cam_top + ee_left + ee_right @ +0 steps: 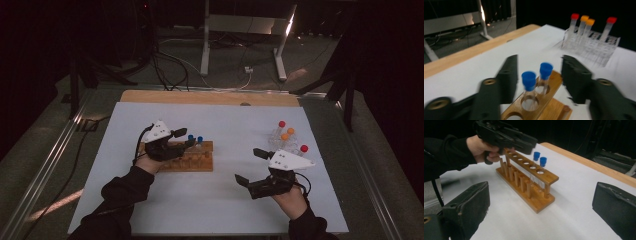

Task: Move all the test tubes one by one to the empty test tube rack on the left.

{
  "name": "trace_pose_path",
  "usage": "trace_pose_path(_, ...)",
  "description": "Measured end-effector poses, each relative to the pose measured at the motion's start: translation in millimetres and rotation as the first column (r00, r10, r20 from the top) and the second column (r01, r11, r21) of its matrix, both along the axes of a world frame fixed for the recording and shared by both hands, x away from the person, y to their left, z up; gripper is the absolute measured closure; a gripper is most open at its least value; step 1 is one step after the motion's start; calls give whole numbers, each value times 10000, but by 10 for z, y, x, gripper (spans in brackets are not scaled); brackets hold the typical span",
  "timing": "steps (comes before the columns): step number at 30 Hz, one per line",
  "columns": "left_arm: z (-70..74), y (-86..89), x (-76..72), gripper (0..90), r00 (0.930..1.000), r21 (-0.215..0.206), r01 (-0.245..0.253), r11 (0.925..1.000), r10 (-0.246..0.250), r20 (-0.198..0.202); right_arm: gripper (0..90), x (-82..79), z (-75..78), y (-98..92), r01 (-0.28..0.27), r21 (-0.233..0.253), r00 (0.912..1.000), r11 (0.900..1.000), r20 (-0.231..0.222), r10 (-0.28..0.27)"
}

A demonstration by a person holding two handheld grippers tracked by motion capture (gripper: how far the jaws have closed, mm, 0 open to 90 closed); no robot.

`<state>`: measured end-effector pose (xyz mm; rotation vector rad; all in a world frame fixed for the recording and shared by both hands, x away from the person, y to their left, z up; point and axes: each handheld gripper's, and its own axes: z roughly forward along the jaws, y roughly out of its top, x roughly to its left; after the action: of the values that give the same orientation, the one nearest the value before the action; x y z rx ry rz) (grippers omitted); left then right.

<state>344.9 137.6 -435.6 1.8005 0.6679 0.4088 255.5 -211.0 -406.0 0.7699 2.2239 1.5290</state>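
**High view: two blue-capped tubes in the wooden rack, both grippers open**

High view puts the left gripper over the wooden rack, which lies on the white table sheet left of centre. Its jaws stand wide apart, gripping nothing. In the left gripper view they flank the two blue-capped tubes without touching them (both tubes stand upright in neighbouring holes at the rack's end). Farther off, to the right, a clear rack holds tubes with red and orange caps. The right gripper hovers low over the sheet, well apart from both racks, its jaws spread wide and empty, pointing toward the wooden rack.
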Motion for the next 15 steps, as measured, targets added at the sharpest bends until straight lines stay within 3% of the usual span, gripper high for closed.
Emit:
trace_pose_path(6,193,79,-140,214,9993,-324,356,9988,-353,83,12,6,116,-131,46,332,9987,9994,505,-62)
trace_pose_path(9,244,118,-210,143,9988,-541,488,9973,-490,-26,11,10,178,-223,227,373,9967,9990,765,-255)
trace_pose_path(11,257,140,-249,41,9965,-728,805,9941,-819,-162,11,15,224,-305,406,505,9950,9979,889,-450)
trace_pose_path(15,259,167,-338,20,9950,-753,996,9922,-996,38,12,45,307,-507,1000,519,9905,9936,895,-1043)
